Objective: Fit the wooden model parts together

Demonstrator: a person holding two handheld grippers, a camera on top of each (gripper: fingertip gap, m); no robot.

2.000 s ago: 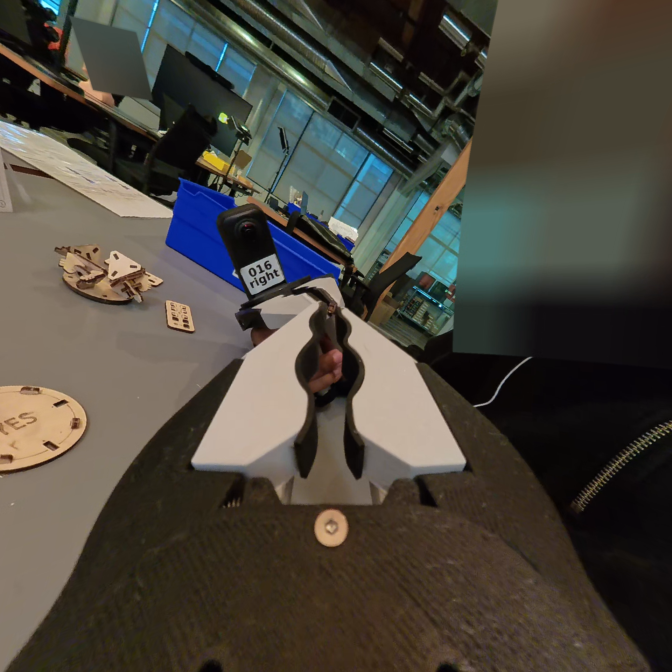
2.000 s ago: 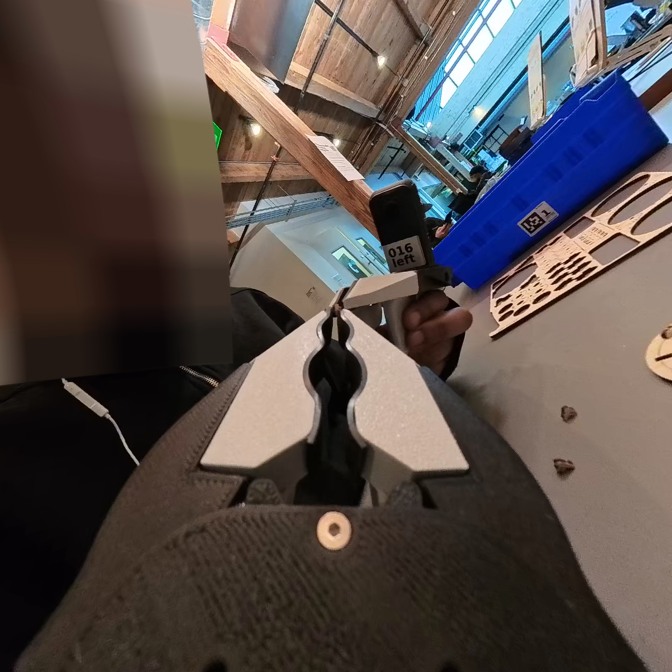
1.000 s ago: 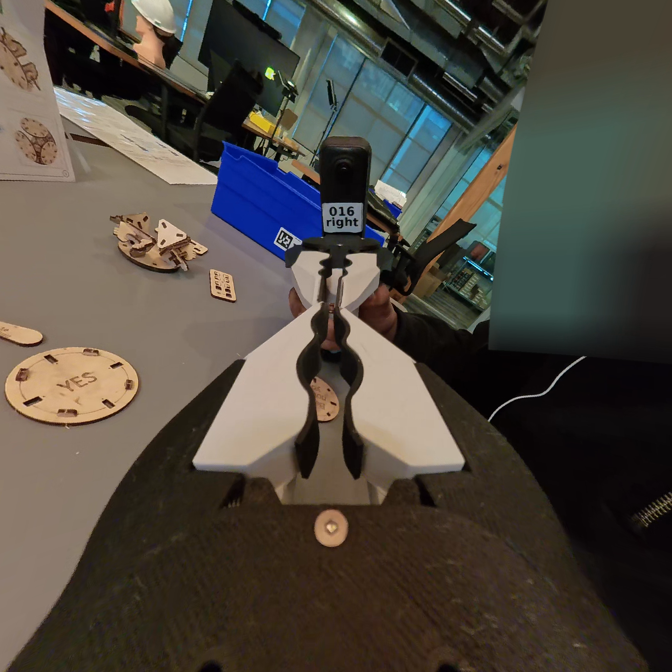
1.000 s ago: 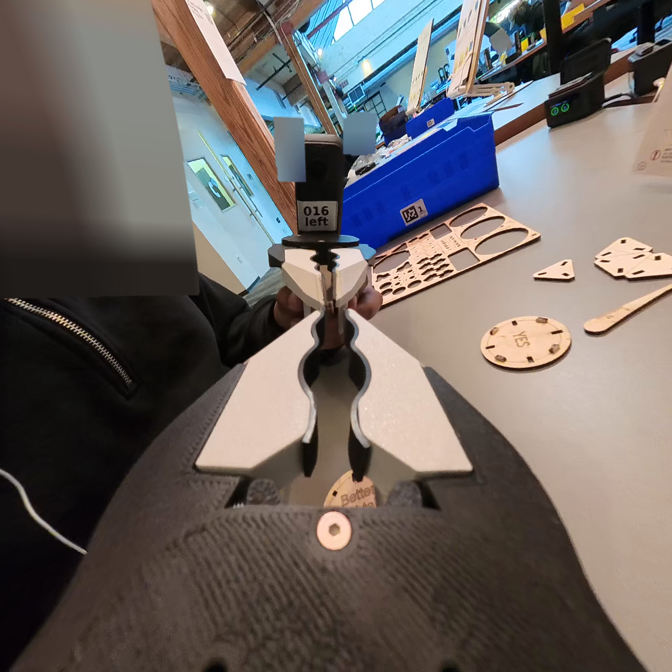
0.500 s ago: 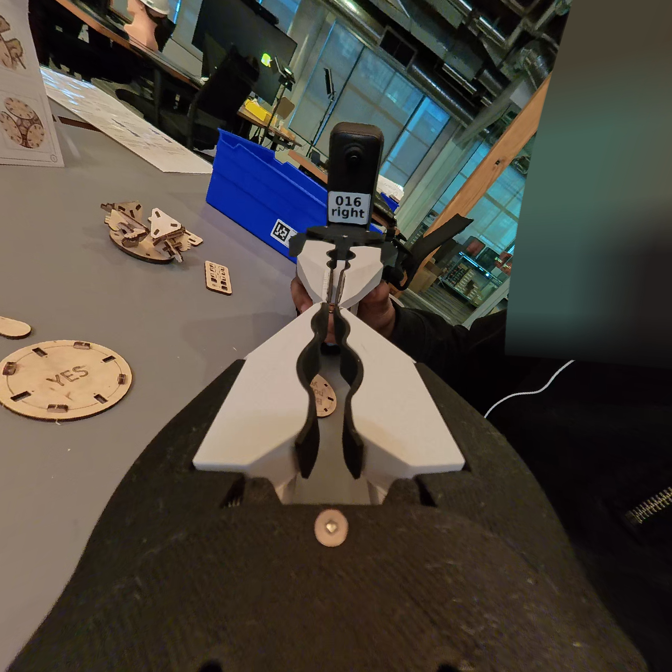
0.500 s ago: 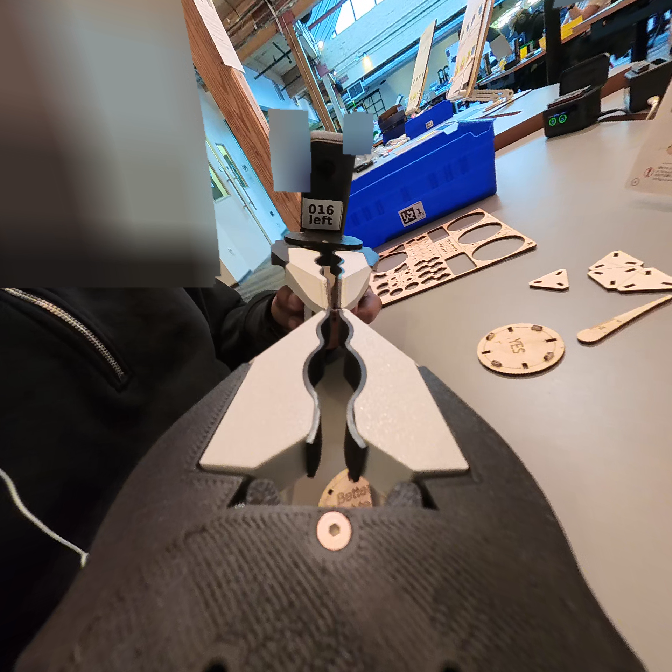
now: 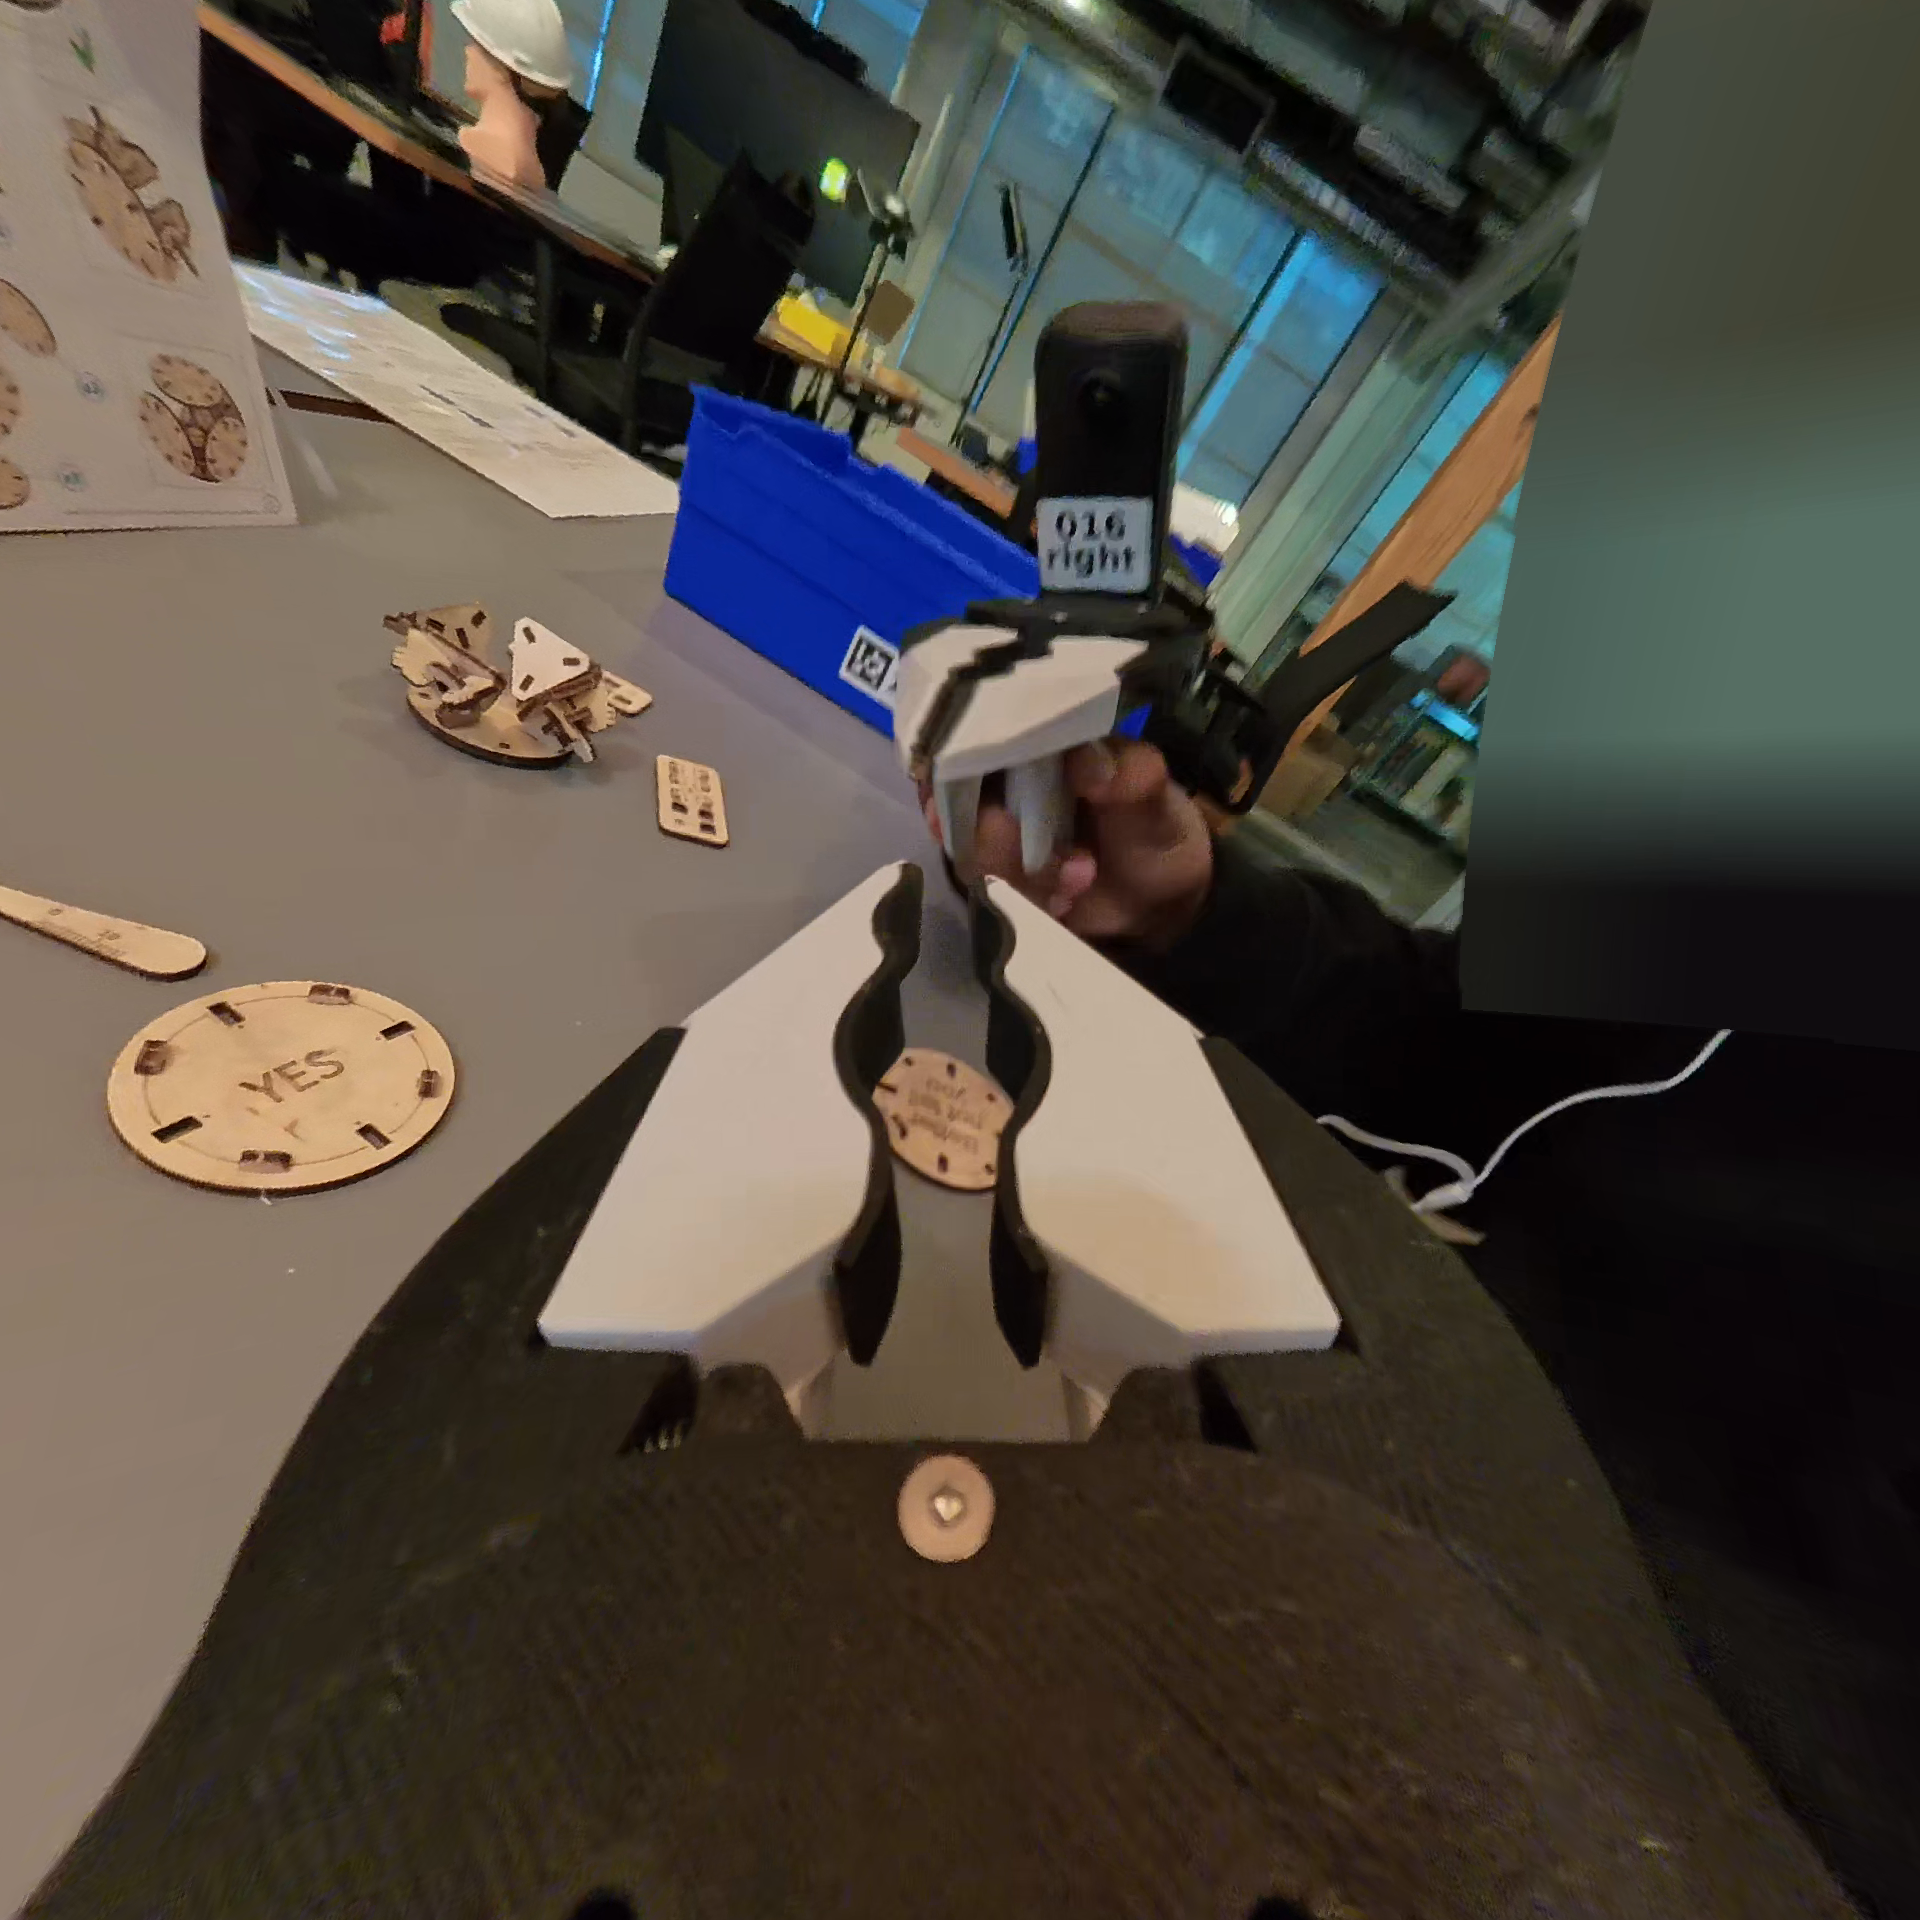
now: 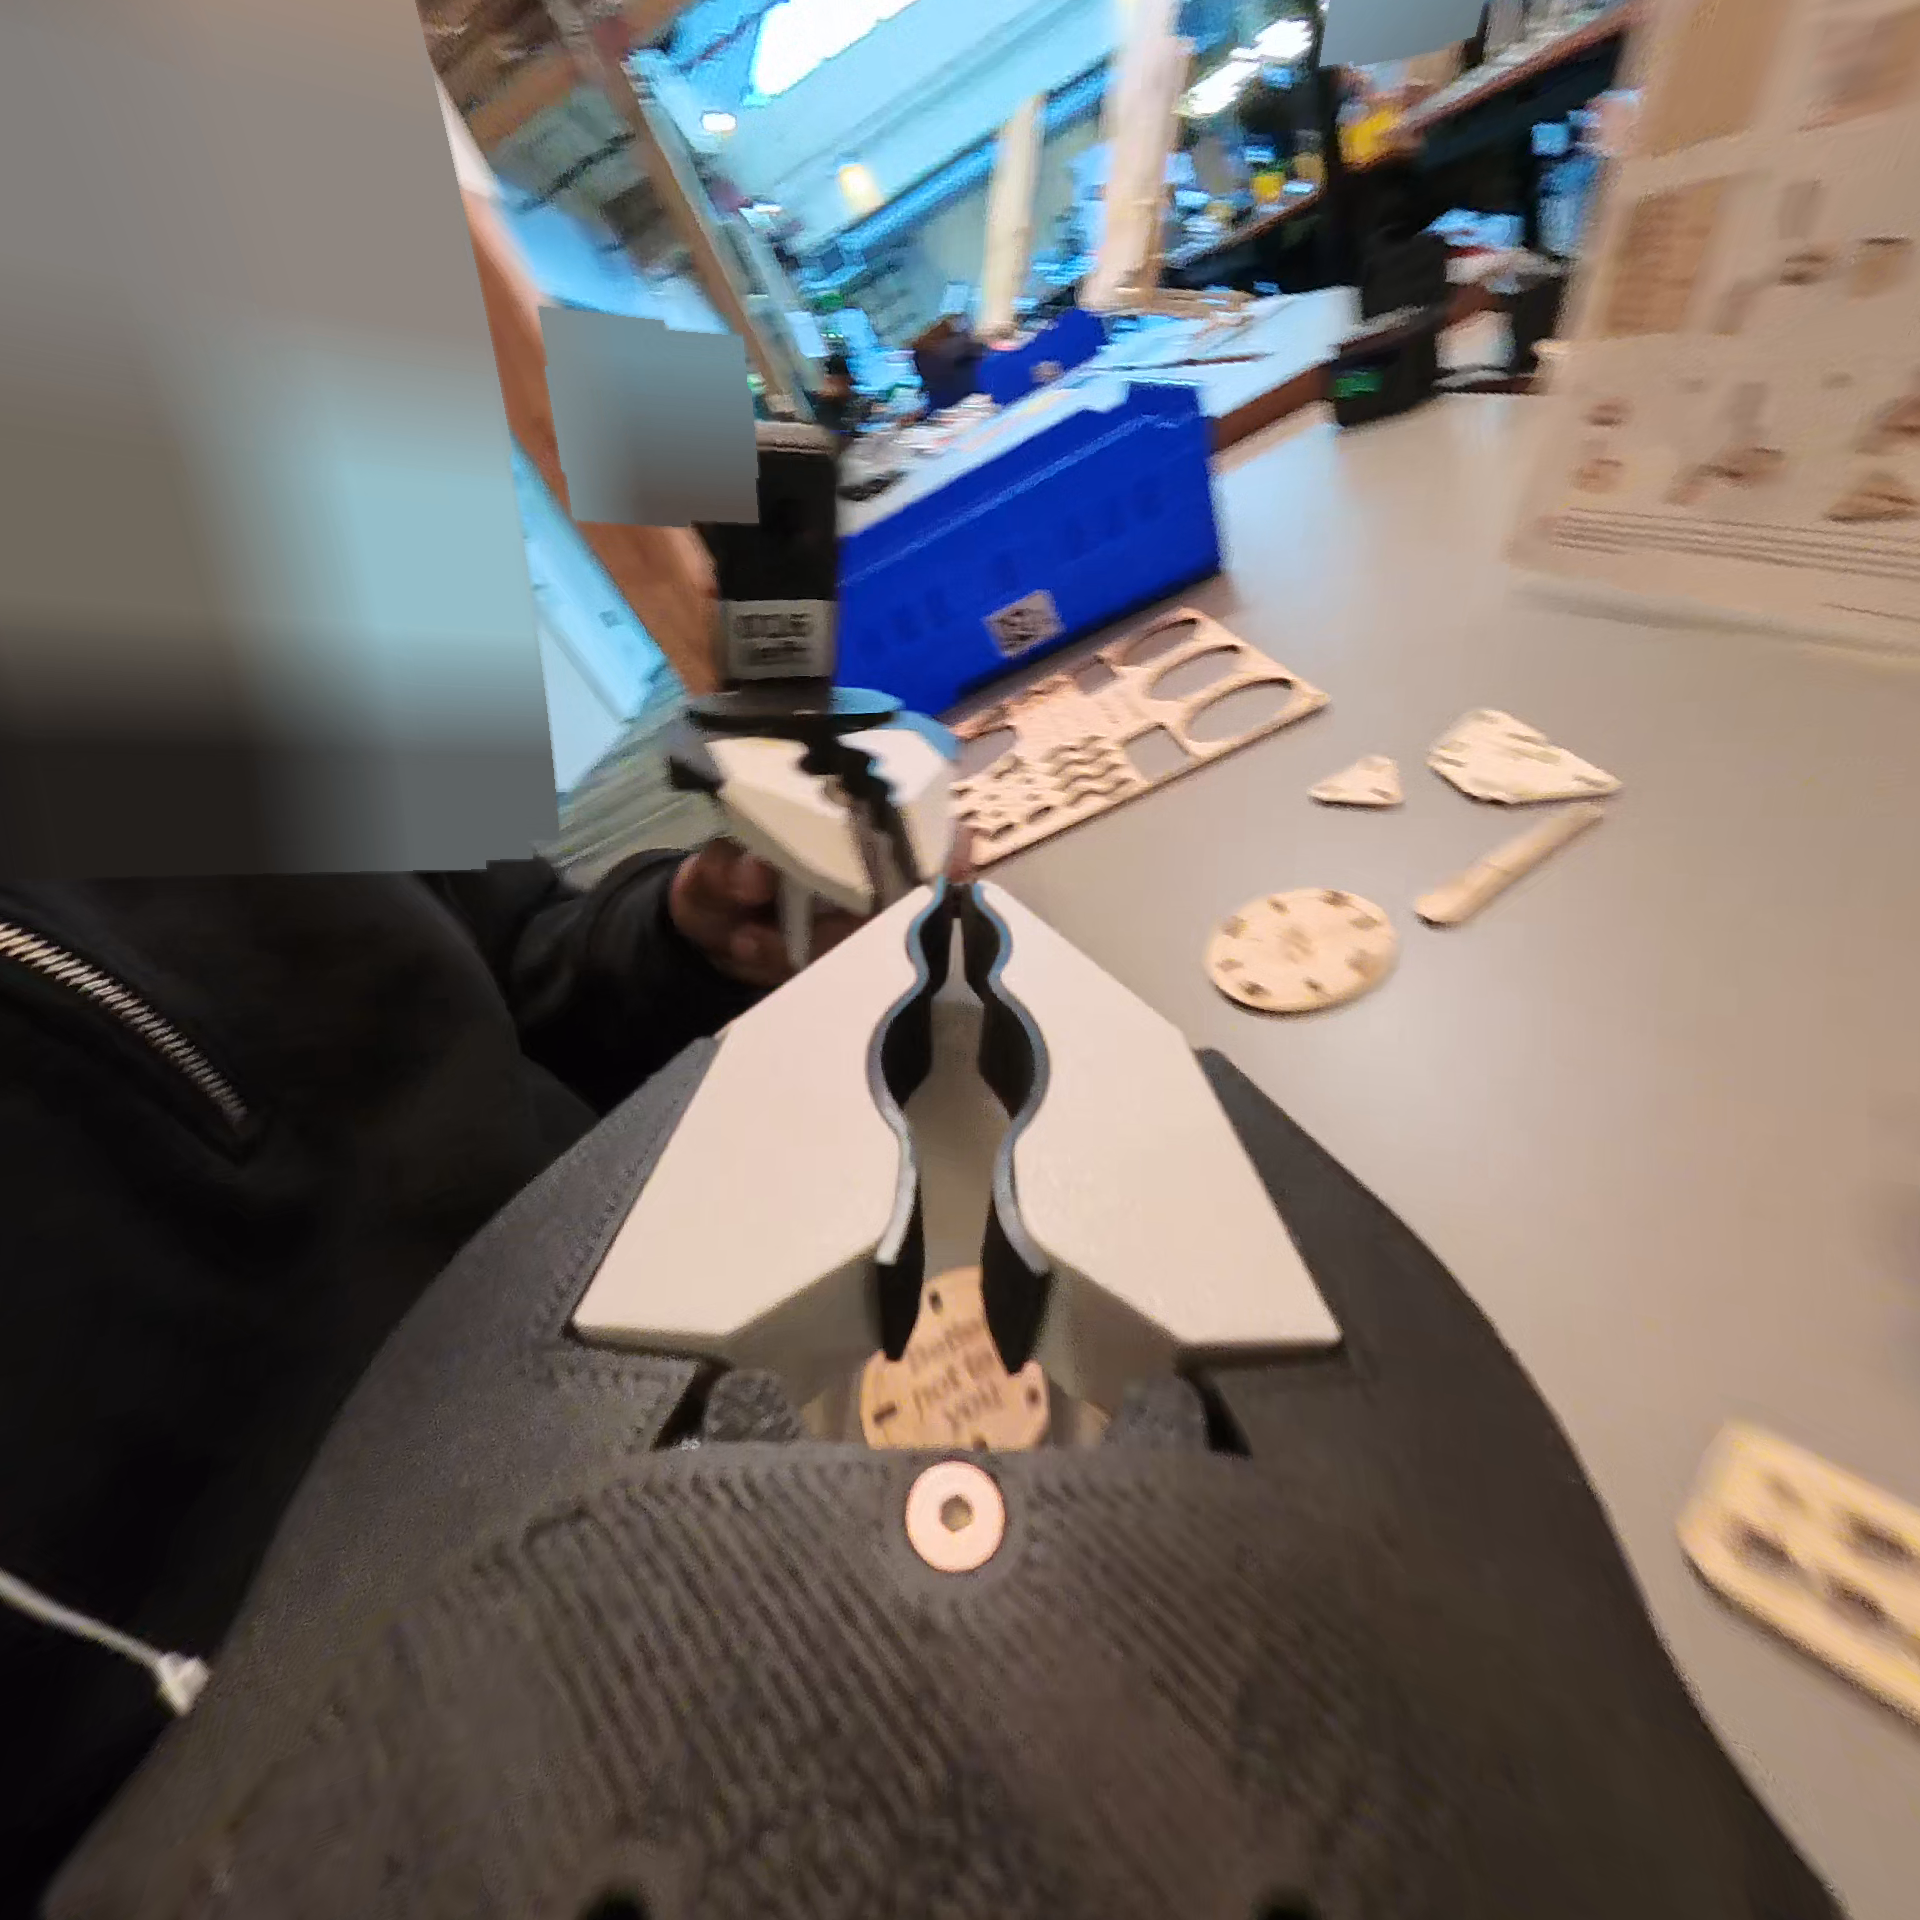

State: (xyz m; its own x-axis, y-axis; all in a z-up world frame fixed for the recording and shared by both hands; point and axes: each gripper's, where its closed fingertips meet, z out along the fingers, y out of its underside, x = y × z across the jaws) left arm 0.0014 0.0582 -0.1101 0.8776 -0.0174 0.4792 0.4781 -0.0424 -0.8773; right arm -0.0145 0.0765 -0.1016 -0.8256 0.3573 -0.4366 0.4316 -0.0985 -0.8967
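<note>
Plywood pieces lie scattered over the grey table (image 7: 260, 1351) in the left wrist view: a slotted wooden disc (image 7: 281, 1086) to the left, a rounded flat stick (image 7: 99, 933) beyond it, a small slotted plate (image 7: 693, 799) farther out, and a partly built wooden assembly (image 7: 504, 686) near a blue bin (image 7: 831, 561). An upright printed sheet (image 7: 114, 291) stands at the far left. The left gripper (image 7: 943, 883) hangs above the table with its fingertips a little apart and nothing between them; through the gap lower down, a small engraved wooden disc (image 7: 943, 1130) shows lying on the table beneath. Just past the tips, the right gripper (image 7: 920, 753), carried in a hand (image 7: 1122, 842), points back toward the camera and blocks part of the bin; its tips look closed on nothing. A white cable (image 7: 1538, 1117) trails over dark clothing at the right. In the right wrist view, which is smeared by motion, the right gripper (image 8: 954, 891) has its tips pressed together with nothing caught in them, and the small engraved wooden disc (image 8: 954, 1392) shows under the base of its fingers, lying on the table (image 8: 1507, 1195). The left gripper (image 8: 914, 847) stands close ahead, nearly tip to tip with it, hiding the near end of a cut-out plywood sheet (image 8: 1164, 717) that lies before the blue bin (image 8: 1029, 551). To the right lie the slotted wooden disc (image 8: 1299, 948), the stick (image 8: 1507, 864), two flat angular pieces (image 8: 1517, 769), and a slotted plate (image 8: 1808, 1548) near the lower right edge.
</note>
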